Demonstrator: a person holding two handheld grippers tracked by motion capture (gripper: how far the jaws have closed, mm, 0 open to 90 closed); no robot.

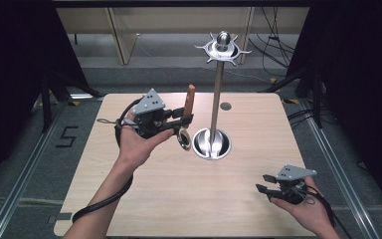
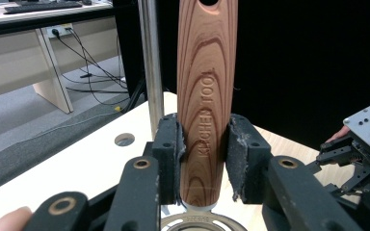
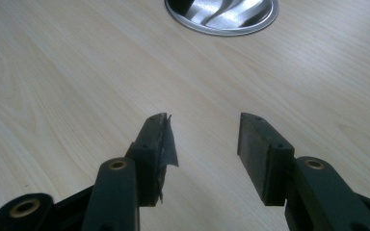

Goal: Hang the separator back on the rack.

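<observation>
The left gripper (image 2: pixel 204 159) clamps the wooden handle of a kitchen utensil (image 2: pixel 206 96), both pads pressed against its sides, with the handle upright and its metal working end hanging below the jaws (what kind of utensil it is cannot be told). It is held just left of the stand's pole (image 1: pixel 218 99). Judging by the hole at the handle's top and the hooks on the stand's crown (image 1: pixel 223 48), the upright hold probably serves to hang the utensil there. The right gripper (image 3: pixel 203 144) rests low over the table (image 1: pixel 179 199), well to the right of the stand's round base (image 1: pixel 212 144), jaws apart with nothing between them, apparently waiting.

Counted: two grippers, one utensil, one stand with a single pole and base, and one small round hole (image 1: pixel 225 106) in the tabletop just behind the pole.
</observation>
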